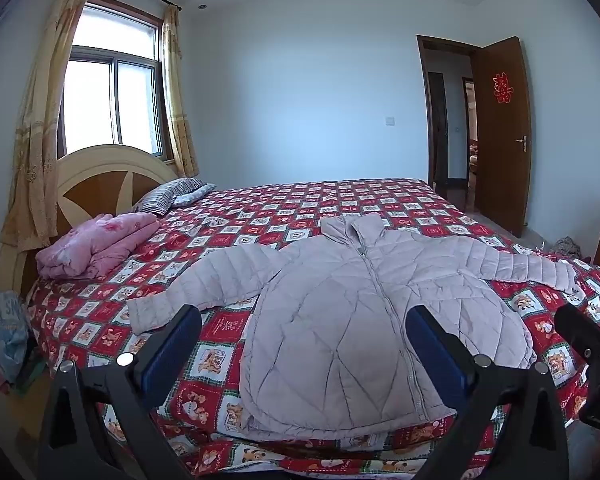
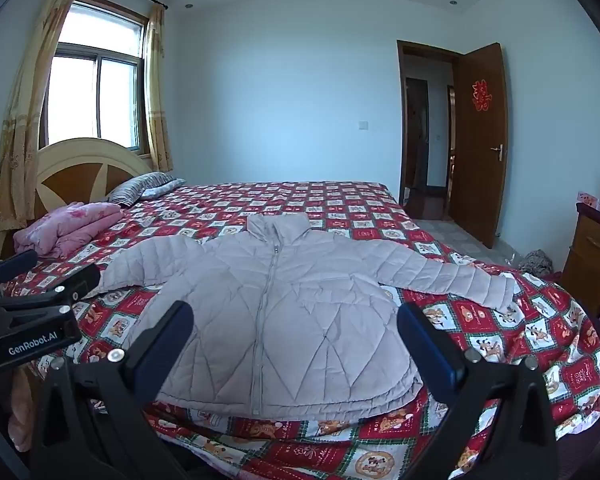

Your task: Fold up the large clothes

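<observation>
A pale lilac quilted jacket (image 1: 352, 320) (image 2: 284, 312) lies flat and zipped on the bed, front up, collar toward the far wall, both sleeves spread sideways. My left gripper (image 1: 304, 320) hovers open over the near hem, its blue-padded fingers (image 1: 172, 344) wide apart with nothing between them. My right gripper (image 2: 296, 316) is likewise open above the hem, apart from the cloth. In the left wrist view the right gripper (image 1: 588, 332) shows at the right edge. The left gripper (image 2: 40, 276) appears at the left edge of the right wrist view.
The bed carries a red checked cartoon-print cover (image 1: 380, 200) (image 2: 480, 340). A folded pink quilt (image 1: 96, 244) and a striped pillow (image 1: 168, 196) lie by the headboard (image 1: 100, 176). An open brown door (image 1: 500, 132) stands at the right, a wooden cabinet (image 2: 596, 256) beside the bed.
</observation>
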Demonstrator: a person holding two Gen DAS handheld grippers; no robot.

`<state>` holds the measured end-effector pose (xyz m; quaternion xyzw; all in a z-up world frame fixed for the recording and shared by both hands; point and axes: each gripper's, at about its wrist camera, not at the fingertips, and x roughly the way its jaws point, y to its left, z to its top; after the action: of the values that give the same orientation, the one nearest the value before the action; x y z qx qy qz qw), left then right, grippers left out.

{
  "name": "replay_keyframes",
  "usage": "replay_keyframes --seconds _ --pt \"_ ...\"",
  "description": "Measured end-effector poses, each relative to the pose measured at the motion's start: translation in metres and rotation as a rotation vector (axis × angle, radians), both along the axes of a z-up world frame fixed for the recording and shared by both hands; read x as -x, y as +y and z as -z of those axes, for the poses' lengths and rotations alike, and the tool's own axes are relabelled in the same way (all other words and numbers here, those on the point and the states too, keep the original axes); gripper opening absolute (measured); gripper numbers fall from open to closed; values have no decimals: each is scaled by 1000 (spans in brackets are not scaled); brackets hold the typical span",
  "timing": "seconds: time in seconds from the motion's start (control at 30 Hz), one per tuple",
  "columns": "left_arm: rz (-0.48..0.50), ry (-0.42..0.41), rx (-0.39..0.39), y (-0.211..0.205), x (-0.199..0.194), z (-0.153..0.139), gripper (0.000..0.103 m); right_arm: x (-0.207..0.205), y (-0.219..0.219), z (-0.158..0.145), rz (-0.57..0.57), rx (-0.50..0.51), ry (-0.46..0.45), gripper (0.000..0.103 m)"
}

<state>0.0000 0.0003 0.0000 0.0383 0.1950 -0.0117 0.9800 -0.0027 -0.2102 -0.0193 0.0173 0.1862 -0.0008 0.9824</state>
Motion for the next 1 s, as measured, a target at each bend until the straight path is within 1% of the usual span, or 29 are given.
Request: replay_keyframes --seconds 0.13,0.2,0.4,0.47,1.0 --pt "1 -2 0 2 0 1 102 0 0 0 -1 4 -1 103" --pt "2 -22 -13 0 3 2 102 -1 1 1 0 4 1 103" --pt "-22 -8 -9 4 -1 -1 102 0 0 -1 -1 5 6 103" --pt "-24 -4 -6 4 -3 1 102 -2 4 3 -2 5 5 103" --pt "-31 -23 -12 7 -1 -1 102 -2 4 3 -3 3 13 103"
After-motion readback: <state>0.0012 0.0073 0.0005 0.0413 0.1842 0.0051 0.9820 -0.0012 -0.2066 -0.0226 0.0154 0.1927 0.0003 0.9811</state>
